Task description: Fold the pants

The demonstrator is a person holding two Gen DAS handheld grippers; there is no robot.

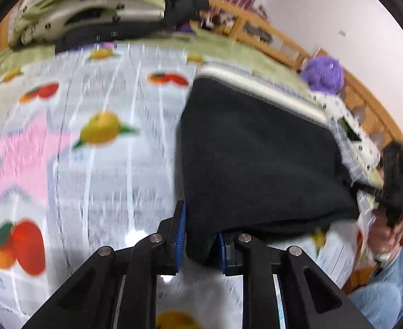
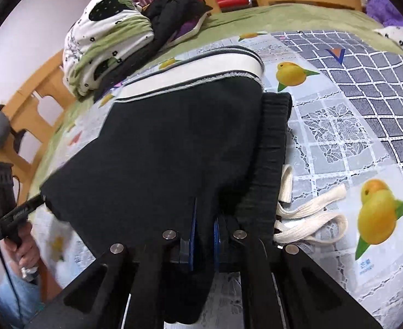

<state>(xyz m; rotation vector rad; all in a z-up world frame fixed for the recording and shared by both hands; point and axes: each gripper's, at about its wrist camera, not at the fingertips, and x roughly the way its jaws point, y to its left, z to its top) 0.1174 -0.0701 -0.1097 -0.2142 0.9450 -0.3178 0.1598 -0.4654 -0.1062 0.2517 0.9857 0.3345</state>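
Both the left tool [image 1: 200, 235] and right tool [image 2: 204, 233] pinch the folded black fabric pants [image 2: 174, 142] over the fruit-print bed cover [image 2: 338, 142].

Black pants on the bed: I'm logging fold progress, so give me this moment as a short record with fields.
item: black pants, lifted at the near edge, white stripe at the far end
left tongs: shut on the pants' near corner
right tongs: shut on the pants' near edge by the waistband
drawstring: cream, loose on the cloth right of the waistband
surface: fruit-print tablecloth over a green blanket
nearby: folded bedding pile at the far side
image quality: left wrist view is motion-blurred
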